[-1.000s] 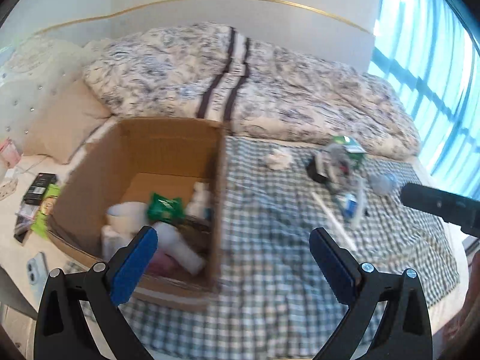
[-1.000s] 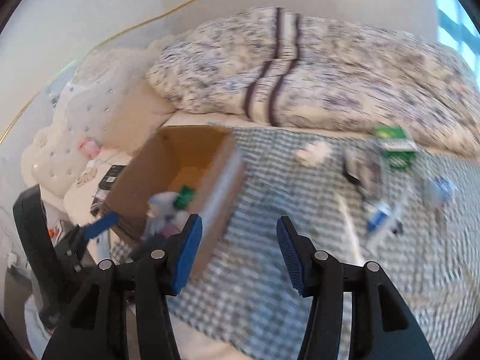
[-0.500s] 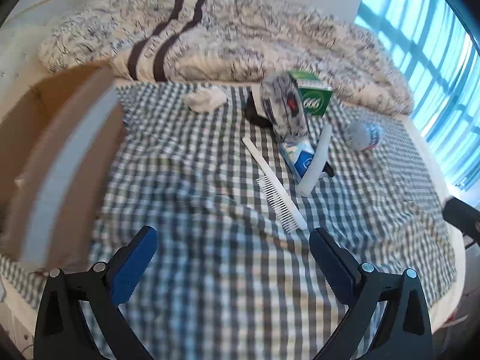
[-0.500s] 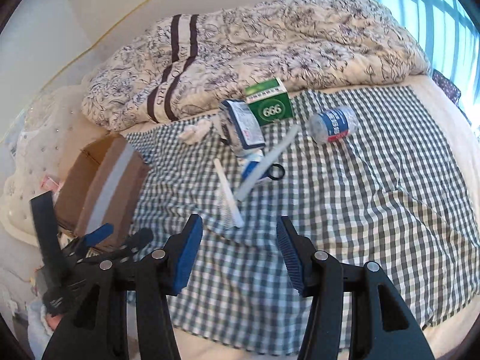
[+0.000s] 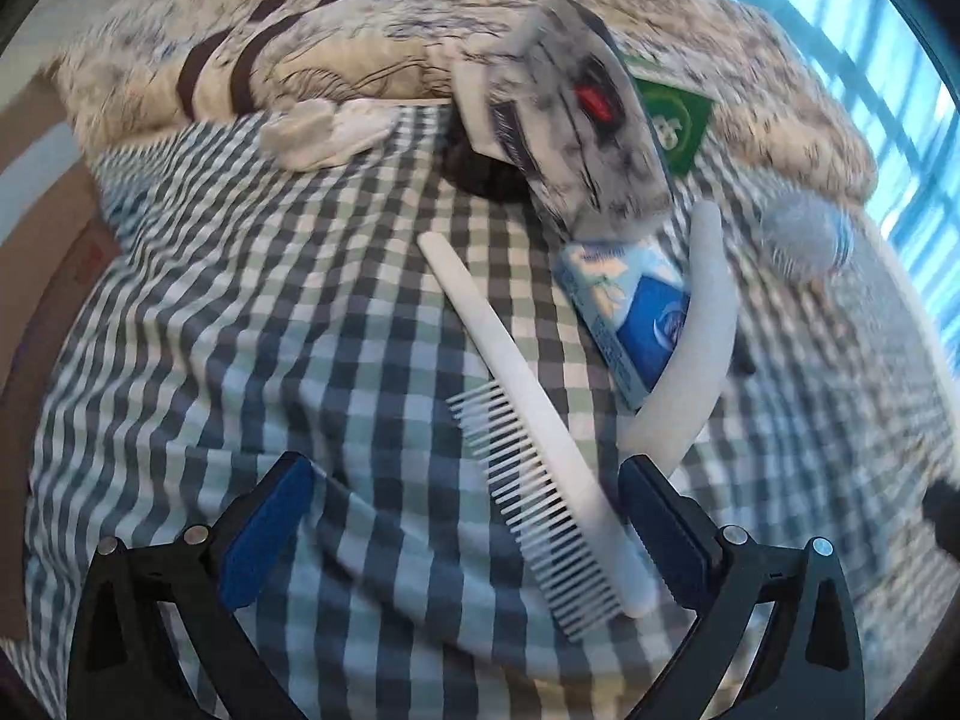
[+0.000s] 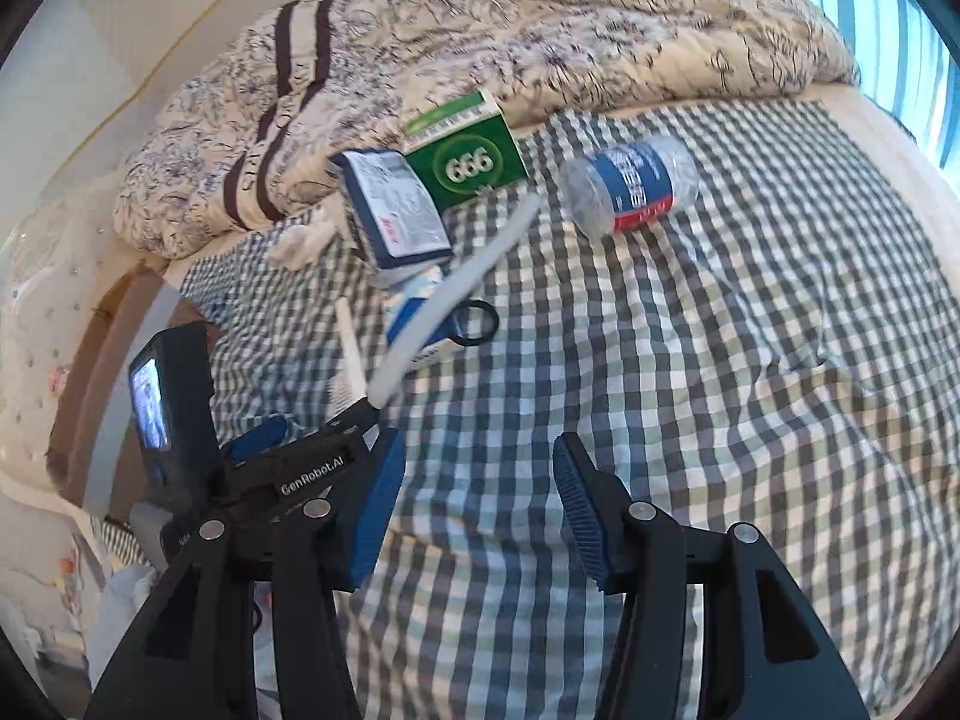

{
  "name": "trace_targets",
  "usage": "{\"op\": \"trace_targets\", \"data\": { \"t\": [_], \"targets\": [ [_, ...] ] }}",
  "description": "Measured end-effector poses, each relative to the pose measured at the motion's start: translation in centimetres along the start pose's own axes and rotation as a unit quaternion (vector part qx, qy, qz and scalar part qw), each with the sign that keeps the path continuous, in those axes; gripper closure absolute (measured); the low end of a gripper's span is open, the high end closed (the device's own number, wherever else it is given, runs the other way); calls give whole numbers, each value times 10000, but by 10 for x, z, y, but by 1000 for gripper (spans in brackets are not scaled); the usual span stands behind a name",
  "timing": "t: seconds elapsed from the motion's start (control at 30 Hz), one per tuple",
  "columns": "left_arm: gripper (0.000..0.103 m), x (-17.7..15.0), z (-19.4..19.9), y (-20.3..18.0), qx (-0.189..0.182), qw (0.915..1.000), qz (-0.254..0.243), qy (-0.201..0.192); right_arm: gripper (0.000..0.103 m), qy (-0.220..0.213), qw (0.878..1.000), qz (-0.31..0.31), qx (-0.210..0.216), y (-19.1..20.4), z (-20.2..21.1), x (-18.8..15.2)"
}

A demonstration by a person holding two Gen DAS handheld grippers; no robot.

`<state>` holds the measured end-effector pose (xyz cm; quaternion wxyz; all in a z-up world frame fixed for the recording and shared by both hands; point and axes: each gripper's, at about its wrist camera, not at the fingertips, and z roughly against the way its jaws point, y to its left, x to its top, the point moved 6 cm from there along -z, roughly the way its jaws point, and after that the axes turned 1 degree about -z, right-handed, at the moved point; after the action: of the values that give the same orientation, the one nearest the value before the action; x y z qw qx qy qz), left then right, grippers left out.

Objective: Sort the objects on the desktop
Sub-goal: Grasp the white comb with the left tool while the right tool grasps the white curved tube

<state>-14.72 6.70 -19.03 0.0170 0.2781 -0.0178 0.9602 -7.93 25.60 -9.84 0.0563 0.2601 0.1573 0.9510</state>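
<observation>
Left gripper (image 5: 468, 516): jaws spread wide and holding nothing, low in the left wrist view. The toothed end of the white comb (image 5: 528, 438) lies between the blue pads, close against the right-hand pad, though I can't tell whether they touch.
Right gripper (image 6: 474, 510): jaws apart, about half spread, nothing between them but checked cloth; it sits at the bottom centre of the right wrist view.
Comb: flat on the green-and-white checked sheet (image 6: 750, 360), running from mid-frame down toward lower right in the left wrist view, teeth facing lower left.
White curved stick (image 5: 702, 324): right of the comb, lying across the blue-and-white box (image 5: 636, 306).
Grey printed packet (image 5: 570, 114): upper centre of the left wrist view, tilted, blurred, its lower edge on the blue-and-white box.
Green box (image 6: 468, 156): upper centre of the right wrist view, marked 666, just behind the packet, against the quilt.
Plastic bottle (image 6: 630, 186): on its side, upper right of centre in the right wrist view, blue and red label, apart from the pile.
Black ring (image 6: 477, 324): beside the curved stick, mid-frame in the right wrist view.
White crumpled wad (image 5: 330, 132): upper left of the left wrist view, at the edge of the quilt.
Floral quilt (image 6: 540, 30): bunched along the top of both views.
Cardboard box (image 6: 102, 384): far left of the right wrist view, beyond the sheet's edge.
</observation>
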Motion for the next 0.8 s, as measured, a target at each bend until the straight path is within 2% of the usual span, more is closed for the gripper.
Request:
{"op": "trace_targets", "data": {
  "t": [0.07, 0.13, 0.2, 0.3, 0.47, 0.57, 0.67, 0.73, 0.77, 0.8],
  "targets": [
    [15, 0, 0, -4, -19, 9998, -147, -104, 51, 60, 10000, -26, -24, -2, -12, -1],
    [57, 3, 7, -4, -182, 9995, -166, -213, 51, 117, 9999, -11, -57, 0, -24, -1],
    [75, 5, 10, 1, -239, 9994, -143, -227, 51, 152, 9999, 2, -37, 5, -33, 0],
    [94, 7, 17, 12, -396, 9991, -32, -163, 52, 152, 9999, 60, 4, 16, -44, 7],
    [98, 10, 26, 25, -440, 9988, 37, -189, 52, 112, 9996, 167, 174, 41, -60, 19],
    [99, 15, 30, 34, -449, 9986, 99, -259, 52, 176, 9996, 197, 89, 49, -75, 24],
    [99, 19, 35, 39, -639, 9972, 224, -328, 57, 318, 9994, 112, 48, 50, -93, 28],
    [99, 21, 36, 43, -698, 9965, 301, -356, 64, 412, 9990, 94, -133, 49, -104, 28],
    [99, 22, 37, 46, -737, 9960, 353, -367, 76, 456, 9988, 75, -166, 49, -109, 26],
    [99, 23, 37, 49, -753, 9956, 395, -384, 93, 487, 9987, 25, -126, 48, -113, 25]
  ]
}}
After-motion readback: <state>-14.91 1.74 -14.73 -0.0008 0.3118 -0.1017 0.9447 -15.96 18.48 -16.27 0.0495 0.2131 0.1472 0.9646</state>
